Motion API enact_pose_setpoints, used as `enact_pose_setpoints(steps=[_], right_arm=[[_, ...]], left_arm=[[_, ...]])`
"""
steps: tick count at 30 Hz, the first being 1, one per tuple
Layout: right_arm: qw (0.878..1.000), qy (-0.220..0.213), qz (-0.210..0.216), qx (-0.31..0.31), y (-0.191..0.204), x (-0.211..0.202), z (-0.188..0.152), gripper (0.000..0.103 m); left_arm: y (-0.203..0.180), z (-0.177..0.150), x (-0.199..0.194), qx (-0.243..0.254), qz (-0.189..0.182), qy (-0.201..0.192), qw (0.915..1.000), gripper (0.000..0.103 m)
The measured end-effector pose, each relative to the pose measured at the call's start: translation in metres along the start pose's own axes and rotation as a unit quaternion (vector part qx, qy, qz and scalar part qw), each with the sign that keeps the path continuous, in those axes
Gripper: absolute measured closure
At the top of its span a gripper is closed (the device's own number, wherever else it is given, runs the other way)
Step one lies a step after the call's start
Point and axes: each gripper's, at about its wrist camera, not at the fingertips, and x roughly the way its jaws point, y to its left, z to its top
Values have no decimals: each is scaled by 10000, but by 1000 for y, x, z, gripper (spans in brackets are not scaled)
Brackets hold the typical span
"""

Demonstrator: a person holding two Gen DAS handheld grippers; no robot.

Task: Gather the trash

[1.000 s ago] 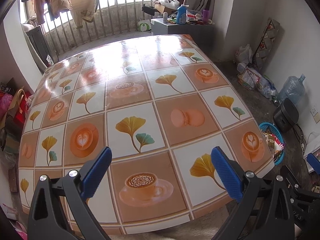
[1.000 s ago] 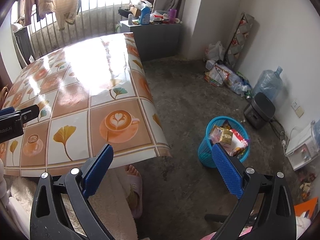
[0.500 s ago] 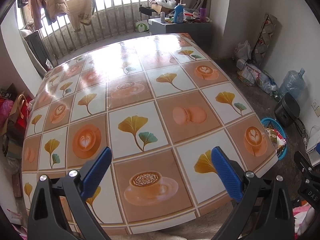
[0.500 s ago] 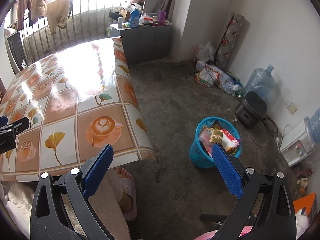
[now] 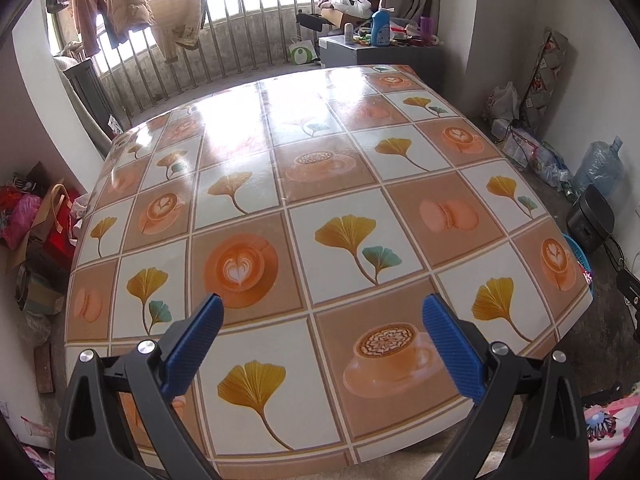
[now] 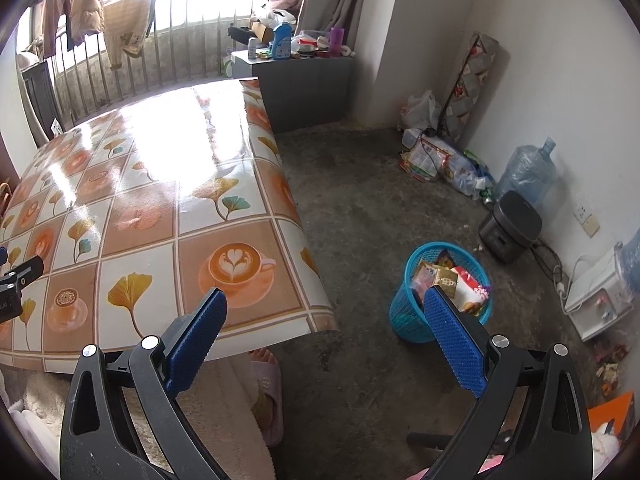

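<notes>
Nearest the left wrist camera, the left gripper [image 5: 320,308] is held with its blue-padded jaws wide apart and nothing between them, above the near edge of the table [image 5: 400,152]. The table is covered by a glossy cloth printed with ginkgo leaves, coffee cups and macarons, and no loose item can be made out on it.

In the right wrist view, the right gripper [image 6: 324,300] is likewise spread open and empty, held over the table's near right corner and the concrete floor [image 6: 360,208]. A foot in a pink slipper [image 6: 269,384] is seen under the table edge. Just beyond the right finger [image 6: 456,336], a blue mesh wastebasket [image 6: 404,316] stands on the floor, filled with snack wrappers [image 6: 448,280]. Farther off, against the wall, a dark rice cooker [image 6: 510,226], a water jug [image 6: 526,174] and a heap of bags and packets [image 6: 436,158] are found.
</notes>
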Motion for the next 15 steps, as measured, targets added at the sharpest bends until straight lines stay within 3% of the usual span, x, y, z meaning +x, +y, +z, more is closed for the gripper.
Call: enact_pose_setpoints(steps=[15], right_arm=[[10000, 47, 25, 52, -3, -1, -3, 9]], left_arm=[[-9, -1, -4, 117, -142, -65, 9998, 6]])
